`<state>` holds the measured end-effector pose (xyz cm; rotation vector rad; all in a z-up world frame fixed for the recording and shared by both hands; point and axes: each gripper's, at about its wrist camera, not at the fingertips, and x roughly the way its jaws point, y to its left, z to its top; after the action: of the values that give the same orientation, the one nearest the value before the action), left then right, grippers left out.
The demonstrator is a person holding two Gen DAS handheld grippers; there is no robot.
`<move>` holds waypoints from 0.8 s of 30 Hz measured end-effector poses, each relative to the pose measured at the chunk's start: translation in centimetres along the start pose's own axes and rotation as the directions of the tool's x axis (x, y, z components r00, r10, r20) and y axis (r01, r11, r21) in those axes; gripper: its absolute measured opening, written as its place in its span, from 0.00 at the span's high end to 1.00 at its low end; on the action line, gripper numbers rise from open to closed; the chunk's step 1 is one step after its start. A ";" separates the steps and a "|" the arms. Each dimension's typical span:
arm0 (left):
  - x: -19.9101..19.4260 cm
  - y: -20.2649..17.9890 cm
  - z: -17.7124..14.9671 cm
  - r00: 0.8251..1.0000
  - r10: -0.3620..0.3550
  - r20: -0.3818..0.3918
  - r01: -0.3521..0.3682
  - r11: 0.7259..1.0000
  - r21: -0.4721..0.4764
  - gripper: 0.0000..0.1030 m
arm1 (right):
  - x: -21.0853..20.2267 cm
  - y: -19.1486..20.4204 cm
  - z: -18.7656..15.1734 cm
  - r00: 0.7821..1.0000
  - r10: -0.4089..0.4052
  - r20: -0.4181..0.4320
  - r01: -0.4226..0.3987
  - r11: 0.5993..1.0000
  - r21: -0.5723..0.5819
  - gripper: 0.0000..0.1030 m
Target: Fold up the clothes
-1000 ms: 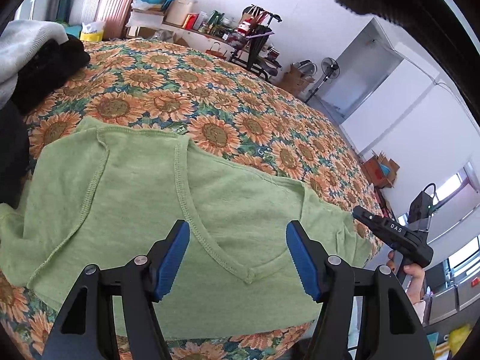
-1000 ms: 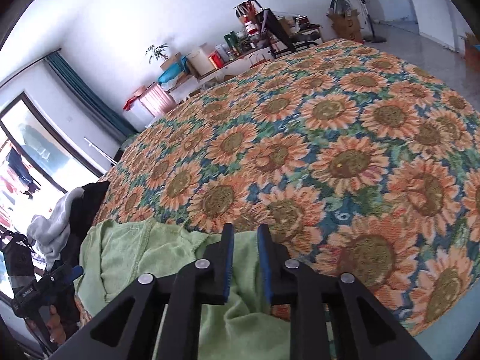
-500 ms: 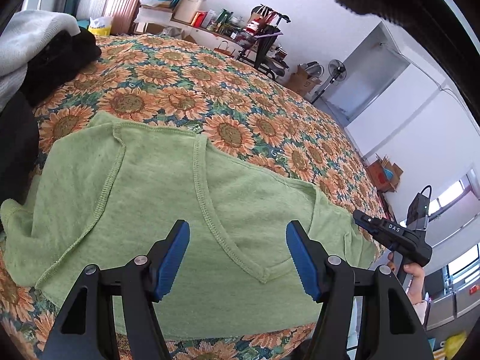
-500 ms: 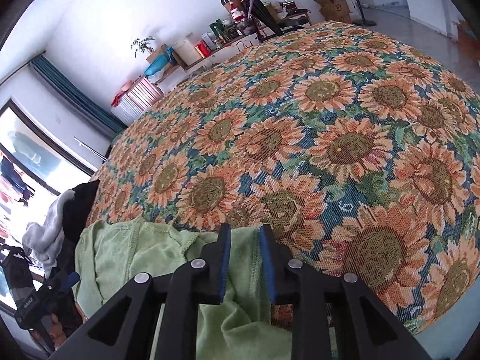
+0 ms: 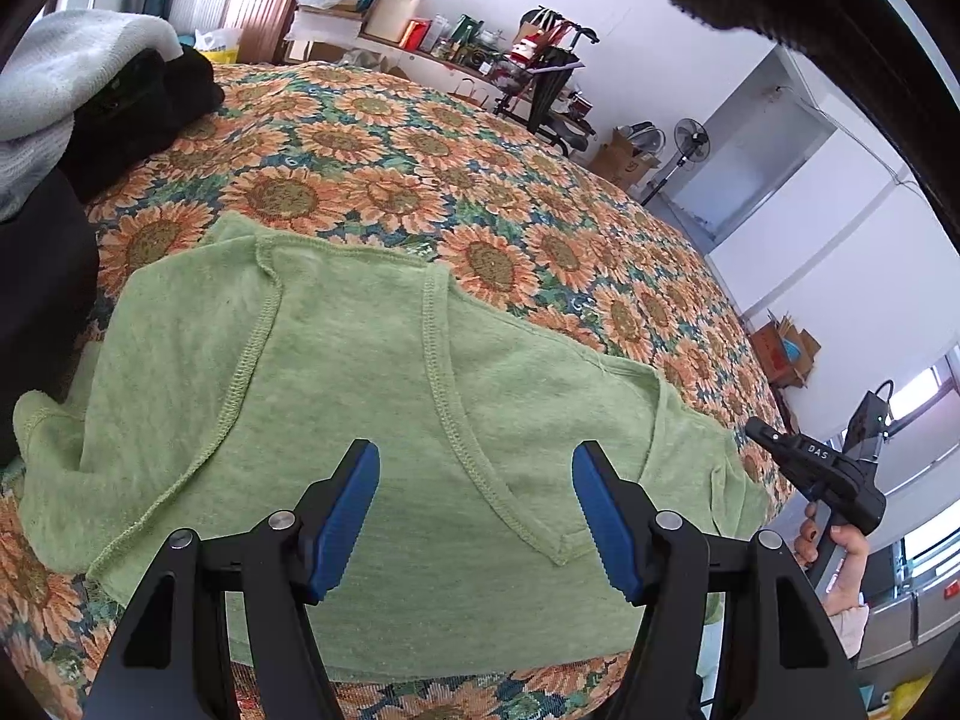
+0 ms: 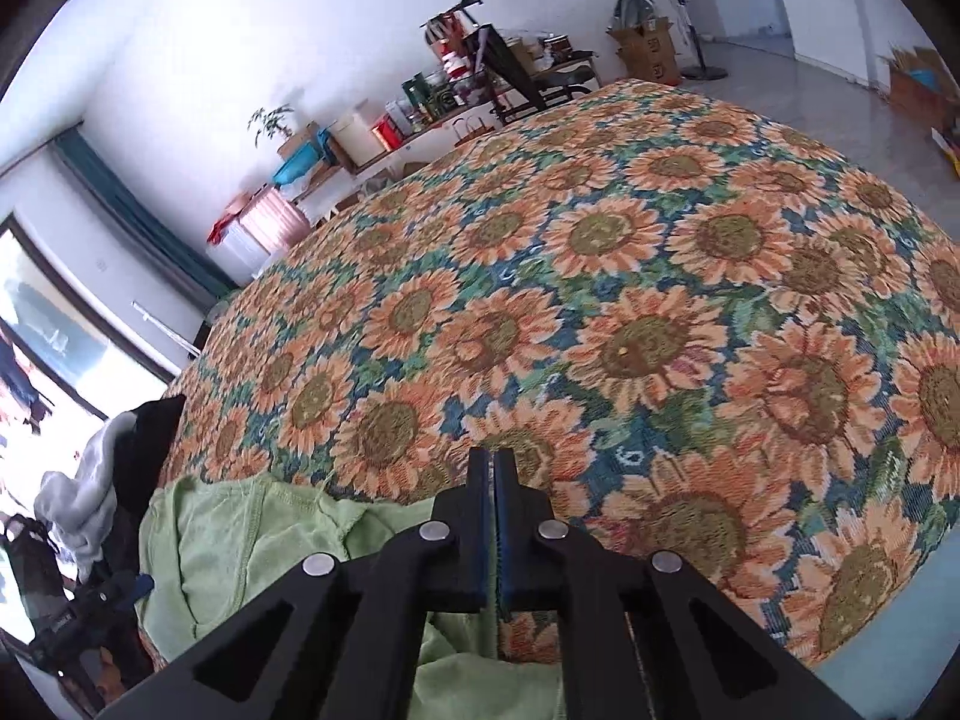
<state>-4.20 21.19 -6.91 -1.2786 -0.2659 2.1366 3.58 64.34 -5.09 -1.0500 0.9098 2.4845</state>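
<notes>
A green V-neck shirt (image 5: 372, 408) lies spread near the front edge of a bed with a sunflower cover (image 5: 456, 174). My left gripper (image 5: 474, 516) hovers open over the shirt, its blue pads either side of the V of the neckline. In the right wrist view the shirt (image 6: 240, 534) lies bunched at the lower left. My right gripper (image 6: 493, 516) is shut on the shirt's edge, a strip of green cloth showing between the pads. From the left wrist view, the right gripper (image 5: 816, 468) appears at the shirt's far right end, held by a hand (image 5: 840, 558).
A pile of grey and black clothes (image 5: 90, 96) sits at the bed's left end. Shelves with boxes, a pink suitcase (image 5: 258, 6) and a dark chair (image 5: 552, 90) line the far wall. A standing fan (image 5: 684, 150) is on the floor beyond the bed.
My right gripper's jaws closed from a narrow gap onto the shirt's edge. The left gripper stayed open and drifted a little over the shirt.
</notes>
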 end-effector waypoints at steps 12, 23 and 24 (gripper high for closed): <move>-0.7 0.4 0.2 0.999 0.023 0.023 -0.023 1.000 -0.002 0.35 | -5.3 -4.7 0.2 0.990 -0.088 0.106 0.078 0.992 0.099 0.97; -0.8 -0.3 -0.2 1.000 0.011 0.023 -0.011 1.000 0.012 0.35 | -11.1 -5.1 -1.0 0.980 -0.095 0.173 0.079 0.992 0.100 0.44; -0.9 -0.4 -0.3 1.000 0.012 0.021 -0.012 1.000 0.017 0.35 | -11.3 -4.7 -1.0 0.982 -0.080 0.174 0.064 0.994 0.093 0.41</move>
<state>-3.48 20.96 -6.24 -1.2514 -0.2491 2.1590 14.13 66.97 0.47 -0.8043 0.9005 2.4096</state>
